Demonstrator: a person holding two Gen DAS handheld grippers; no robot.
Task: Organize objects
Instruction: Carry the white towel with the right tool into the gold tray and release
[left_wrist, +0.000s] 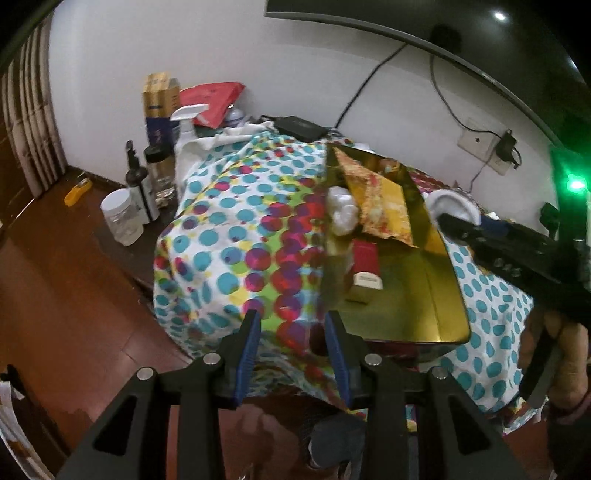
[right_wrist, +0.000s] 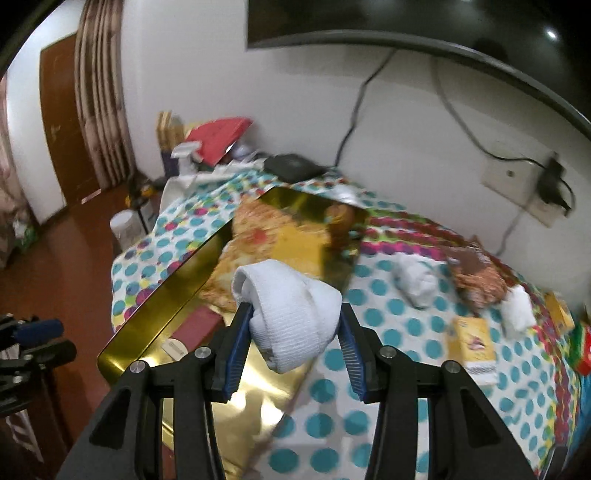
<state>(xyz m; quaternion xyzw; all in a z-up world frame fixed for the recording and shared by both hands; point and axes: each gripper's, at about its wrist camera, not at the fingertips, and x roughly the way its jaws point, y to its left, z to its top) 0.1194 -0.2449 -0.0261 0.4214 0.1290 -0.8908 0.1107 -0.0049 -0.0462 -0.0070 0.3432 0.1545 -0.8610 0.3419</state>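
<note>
left gripper (left_wrist: 291, 343): jaws part open, nothing between the pads; hangs off the near-left corner of the gold tray (left_wrist: 424, 317), not touching it as far as I can tell.
gold tray: sits on the dotted cloth (left_wrist: 221, 236); already holds a red box (left_wrist: 365, 266), a patterned packet (left_wrist: 384, 206) and a white bundle (left_wrist: 341, 214) against the left wall.
free slot: bare gold floor at the near end, right of the red box. Best drop target, I'd say.
right gripper (right_wrist: 293, 325): jaws closed on a rolled white sock (right_wrist: 291, 314), pads pinching both sides, roll bulging up and forward.
sock position: in the air over the near right edge of the tray, not yet inside.
how to place: carry it further left over the bare floor, lower until the roll nearly rests, then open. A drop from height could bounce it or unroll it.
still out: another white roll (right_wrist: 415, 286), a yellow box (right_wrist: 474, 347) and a brown packet (right_wrist: 480, 278) on the cloth to the right.
risk: frames are blurred, so clearance over the tray rim is uncertain.
</note>
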